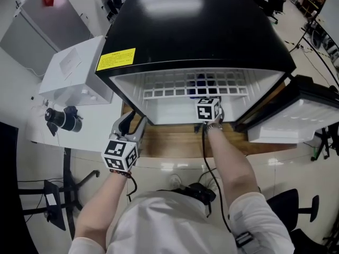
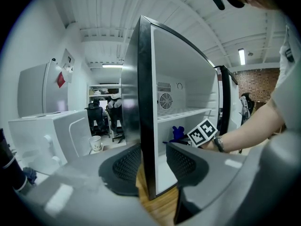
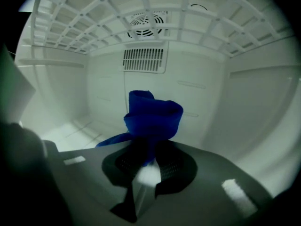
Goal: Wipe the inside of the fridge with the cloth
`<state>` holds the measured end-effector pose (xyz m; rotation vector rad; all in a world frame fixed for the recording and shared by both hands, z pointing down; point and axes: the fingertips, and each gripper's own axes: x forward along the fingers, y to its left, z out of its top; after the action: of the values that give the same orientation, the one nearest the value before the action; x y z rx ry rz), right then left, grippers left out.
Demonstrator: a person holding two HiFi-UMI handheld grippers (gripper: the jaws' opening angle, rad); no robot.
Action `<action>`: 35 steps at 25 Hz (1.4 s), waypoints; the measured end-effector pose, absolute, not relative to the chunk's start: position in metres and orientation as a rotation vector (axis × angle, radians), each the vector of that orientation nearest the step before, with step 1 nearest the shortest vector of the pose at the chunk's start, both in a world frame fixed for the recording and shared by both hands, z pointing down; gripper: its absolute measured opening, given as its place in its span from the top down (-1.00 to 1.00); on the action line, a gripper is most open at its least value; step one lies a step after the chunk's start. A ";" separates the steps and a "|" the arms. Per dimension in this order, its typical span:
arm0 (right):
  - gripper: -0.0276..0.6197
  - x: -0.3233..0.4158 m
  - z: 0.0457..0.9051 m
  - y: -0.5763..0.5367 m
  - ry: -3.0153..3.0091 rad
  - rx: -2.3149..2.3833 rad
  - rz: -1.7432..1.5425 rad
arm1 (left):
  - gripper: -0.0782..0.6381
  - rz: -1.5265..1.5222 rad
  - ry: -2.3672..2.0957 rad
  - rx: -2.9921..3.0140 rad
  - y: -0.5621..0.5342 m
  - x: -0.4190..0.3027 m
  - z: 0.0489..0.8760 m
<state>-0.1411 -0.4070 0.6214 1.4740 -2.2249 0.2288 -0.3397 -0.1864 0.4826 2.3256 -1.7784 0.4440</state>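
Observation:
A black mini fridge [image 1: 201,30] stands open on a wooden table top [image 1: 180,142], white inside. My right gripper [image 3: 146,157] reaches into the lower compartment and is shut on a bunched blue cloth [image 3: 153,119], which sticks up past the fingertips, clear of the back wall. From the head view the cloth [image 1: 200,83] shows through the wire shelf [image 1: 169,83]. My left gripper [image 2: 153,161] straddles the front edge of the fridge's left wall [image 2: 146,102]. Its jaws are open, with a gap on the inner side. That gripper [image 1: 132,121] sits at the fridge's front left corner.
The fridge door [image 1: 296,112] hangs open to the right. A fan grille [image 3: 145,20] and a vent [image 3: 145,60] sit on the back wall. A white appliance [image 1: 77,67] and a black camera-like device [image 1: 63,119] stand to the left. A paper cup [image 2: 95,143] is on the floor.

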 end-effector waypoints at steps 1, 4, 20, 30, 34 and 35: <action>0.71 -0.135 0.622 -0.408 -2.214 1.487 0.231 | 0.33 0.441 -1.780 2.323 -0.187 -0.340 0.482; 0.71 -0.108 0.626 -0.409 -2.130 1.544 0.249 | 0.33 0.436 -1.786 2.315 -0.187 -0.340 0.482; 0.71 -0.070 0.609 -0.409 -2.102 1.691 0.258 | 0.32 0.431 -1.789 2.303 -0.188 -0.339 0.481; 0.72 -0.168 0.563 -0.365 -2.441 1.561 0.392 | 0.32 0.420 -1.755 2.327 -0.187 -0.338 0.481; 0.72 -0.216 0.551 -0.343 -2.536 1.459 0.414 | 0.32 0.421 -1.736 2.341 -0.187 -0.338 0.481; 0.72 -0.226 0.549 -0.338 -2.556 1.435 0.420 | 0.32 0.424 -1.730 2.346 -0.186 -0.338 0.482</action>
<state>-0.2265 -0.3378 0.5487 1.4351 -2.5562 0.4196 -0.3375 -0.1864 0.4816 2.3460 -1.7296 0.4238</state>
